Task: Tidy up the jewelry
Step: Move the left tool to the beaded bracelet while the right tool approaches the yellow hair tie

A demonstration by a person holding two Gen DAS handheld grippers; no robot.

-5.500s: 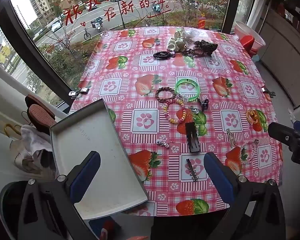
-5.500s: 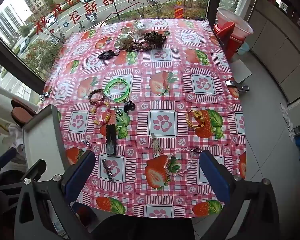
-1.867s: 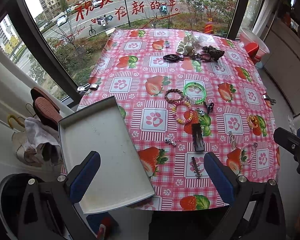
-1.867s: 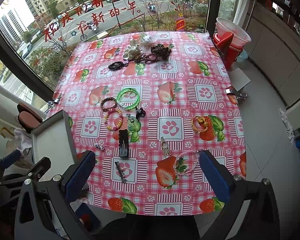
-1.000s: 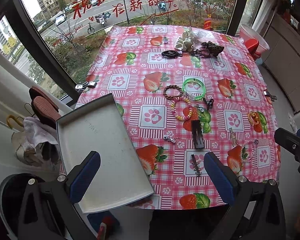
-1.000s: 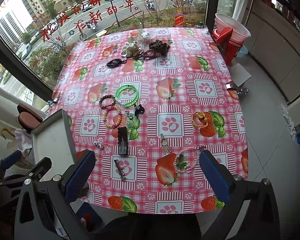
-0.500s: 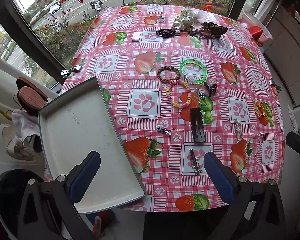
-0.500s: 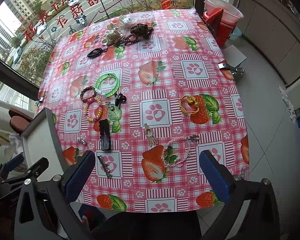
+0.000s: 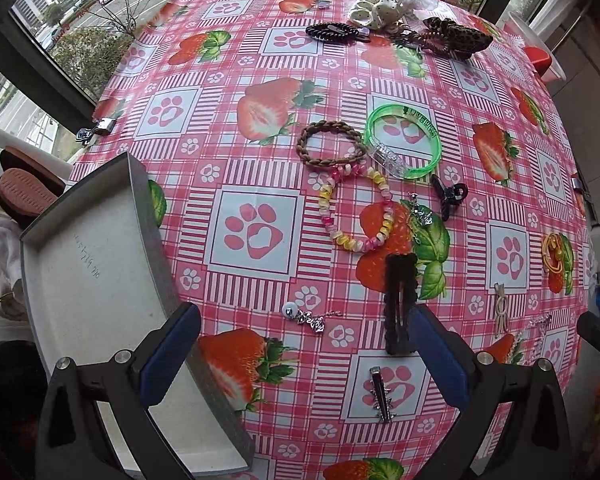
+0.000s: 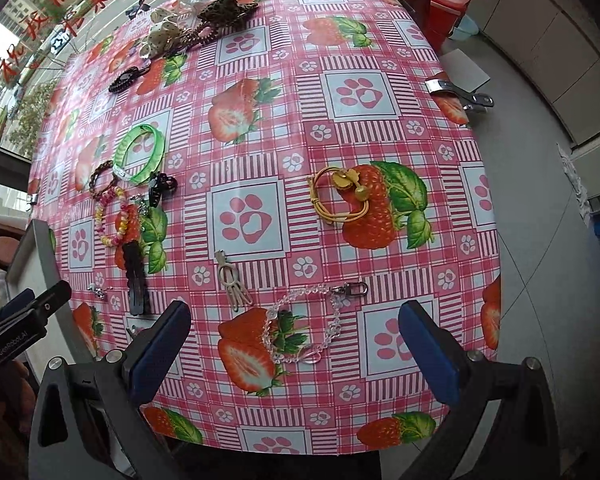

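The left tongs [image 9: 306, 354] are being held wide open and empty over the bench [image 9: 256, 152], between the grey tray [image 9: 96, 300] and a black hair clip [image 9: 398, 300].

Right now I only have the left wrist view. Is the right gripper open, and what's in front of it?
Observer: The right gripper is open and empty. A clear beaded chain lies on the tablecloth between its fingers in that view.
Operator: Where's the clasp?
Observer: The silver metal clasp is at the chain's far end, towards the yellow cord bracelet.
Operator: Anything touching the chain?
Observer: No. The beige claw-shaped hair clip lies just apart, to its left.
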